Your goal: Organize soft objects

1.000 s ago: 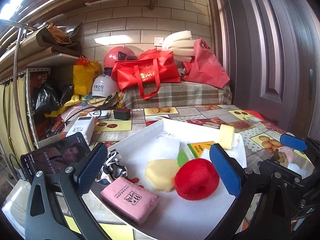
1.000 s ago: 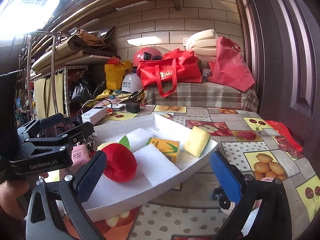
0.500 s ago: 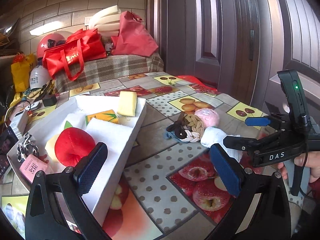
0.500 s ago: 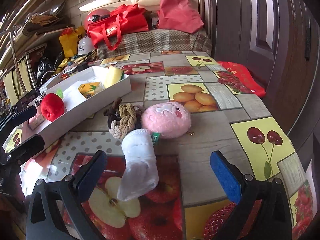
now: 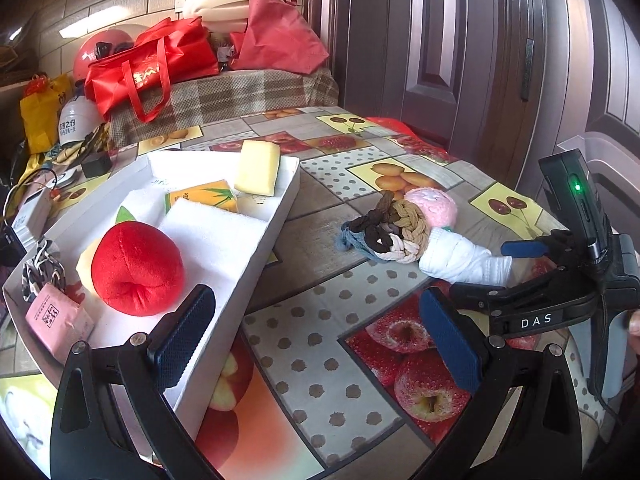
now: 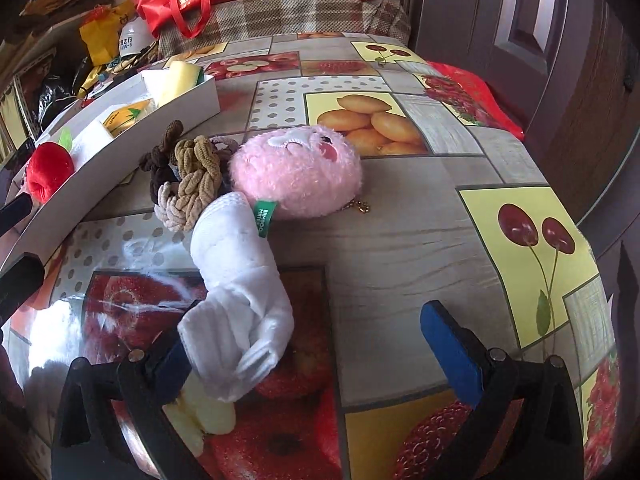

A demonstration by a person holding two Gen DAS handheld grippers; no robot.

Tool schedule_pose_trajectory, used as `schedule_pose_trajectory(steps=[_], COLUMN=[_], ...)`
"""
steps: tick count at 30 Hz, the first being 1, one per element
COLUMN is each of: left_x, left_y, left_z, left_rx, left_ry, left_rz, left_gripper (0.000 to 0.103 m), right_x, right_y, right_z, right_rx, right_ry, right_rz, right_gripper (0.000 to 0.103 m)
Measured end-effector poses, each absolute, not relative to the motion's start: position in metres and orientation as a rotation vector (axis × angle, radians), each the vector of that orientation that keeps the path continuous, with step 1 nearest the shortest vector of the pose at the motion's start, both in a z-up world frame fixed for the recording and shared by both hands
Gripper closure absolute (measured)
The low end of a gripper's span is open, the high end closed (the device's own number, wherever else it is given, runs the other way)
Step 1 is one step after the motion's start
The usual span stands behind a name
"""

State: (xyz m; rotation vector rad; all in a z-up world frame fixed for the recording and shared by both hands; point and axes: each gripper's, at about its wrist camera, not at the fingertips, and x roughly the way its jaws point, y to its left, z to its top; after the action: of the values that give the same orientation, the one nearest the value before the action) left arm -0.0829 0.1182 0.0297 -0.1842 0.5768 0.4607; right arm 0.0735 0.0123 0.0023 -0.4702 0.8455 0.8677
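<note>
Advanced since 0.5 s ago, my right gripper (image 6: 304, 348), jaws spread like my left gripper's (image 5: 316, 336), straddles the rolled white towel (image 6: 240, 280) on the tablecloth; closing off-centre may merely unroll it.

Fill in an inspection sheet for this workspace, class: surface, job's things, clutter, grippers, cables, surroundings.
Surface: fruit-print tablecloth, glare at its left.
Job's things: rolled white towel, pink plush and braided cloth bunched together on the cloth; red plush apple and yellow sponge in the white tray.
Clutter: pink packet in the tray.
Grippers: left gripper open, empty; right gripper open, at the towel's near end.
Cables: tangle beyond the tray.
Surroundings: red bags, door.
</note>
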Motion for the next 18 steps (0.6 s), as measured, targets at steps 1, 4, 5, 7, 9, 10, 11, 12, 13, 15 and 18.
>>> schedule_pose_trajectory(steps=[1,4,5,7,9,10,11,12,13,15,18], left_x=[-0.083,-0.082,-0.083,-0.085,-0.087,-0.088,-0.088,-0.088,-0.089,-0.089,-0.085], left_y=[0.118,0.114,0.112,0.109,0.108,0.109,0.11,0.112,0.113,0.115,0.113], left_z=[0.03,0.03,0.031,0.033,0.034,0.034,0.034,0.034,0.034,0.034,0.032], left_rx=[-0.182,-0.161,-0.152,-0.137,-0.136,-0.14,-0.146,-0.153,-0.16,-0.168,-0.154], left_ry=[0.576,0.578,0.574,0.558,0.546,0.544,0.544,0.544,0.544,0.546,0.564], left_rz=[0.462,0.468,0.469,0.472,0.475,0.477,0.482,0.488,0.491,0.492,0.497], left_gripper=[0.0,0.0,0.0,0.0,0.0,0.0,0.0,0.0,0.0,0.0,0.0], right_x=[0.074,0.074,0.074,0.074,0.074,0.074,0.074,0.074,0.074,0.074,0.074], right_y=[0.012,0.013,0.013,0.013,0.013,0.014,0.014,0.014,0.014,0.013,0.013], right_z=[0.002,0.002,0.002,0.002,0.002,0.002,0.002,0.002,0.002,0.002,0.002], right_rx=[-0.47,-0.47,-0.47,-0.47,-0.47,-0.47,-0.471,-0.47,-0.471,-0.471,-0.471], right_ry=[0.846,0.846,0.846,0.846,0.846,0.846,0.846,0.846,0.846,0.846,0.846], right_rz=[0.868,0.868,0.868,0.868,0.868,0.868,0.868,0.868,0.868,0.868,0.868], right_gripper=[0.0,0.0,0.0,0.0,0.0,0.0,0.0,0.0,0.0,0.0,0.0])
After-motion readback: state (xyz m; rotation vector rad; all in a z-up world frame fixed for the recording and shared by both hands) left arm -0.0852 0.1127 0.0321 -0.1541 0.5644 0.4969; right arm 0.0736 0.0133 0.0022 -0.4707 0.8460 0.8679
